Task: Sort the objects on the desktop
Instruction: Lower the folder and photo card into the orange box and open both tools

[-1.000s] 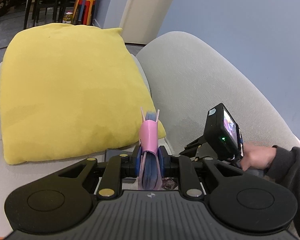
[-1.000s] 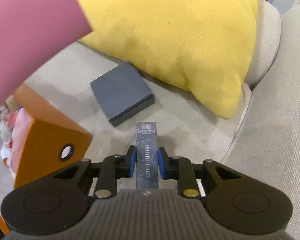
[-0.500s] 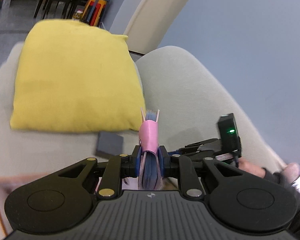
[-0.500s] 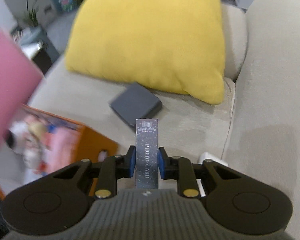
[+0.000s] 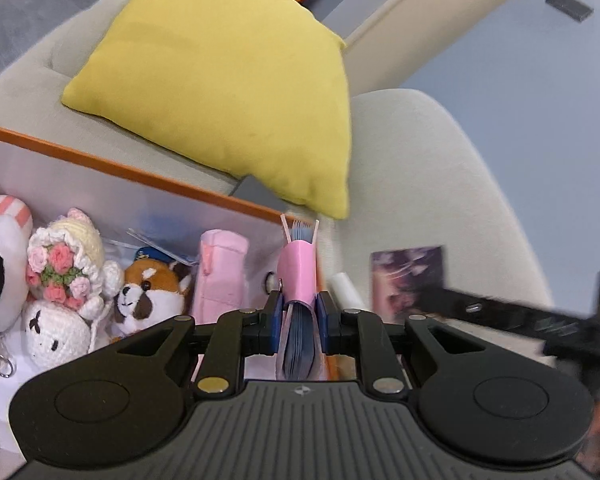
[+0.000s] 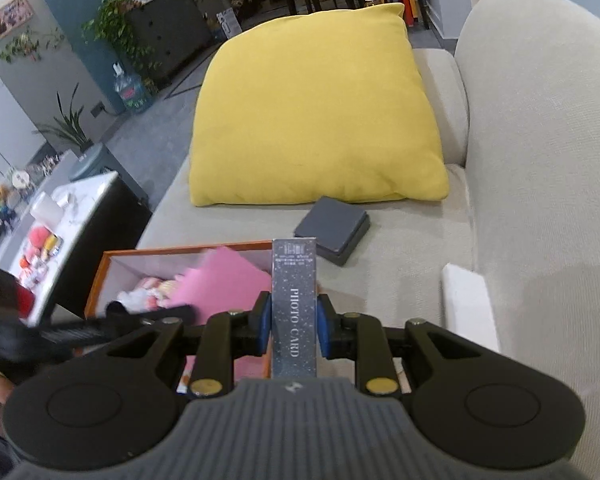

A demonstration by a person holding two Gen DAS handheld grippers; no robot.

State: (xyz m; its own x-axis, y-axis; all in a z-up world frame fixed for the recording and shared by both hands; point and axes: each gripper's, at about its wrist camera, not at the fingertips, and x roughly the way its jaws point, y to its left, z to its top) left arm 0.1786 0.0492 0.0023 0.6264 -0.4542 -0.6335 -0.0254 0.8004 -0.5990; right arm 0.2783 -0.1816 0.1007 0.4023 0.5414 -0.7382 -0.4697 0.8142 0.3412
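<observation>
Two full grippers point(image 5: 299, 318) point(image 6: 293, 322) over box point(image 5: 140, 176)

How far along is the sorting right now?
Partly done. Plush toys already sit in the orange box. In hand: the left hand-held gripper clamps a pink booklet over the box; the right hand-held gripper clamps a photo card box. Left on the sofa: a grey box.
</observation>
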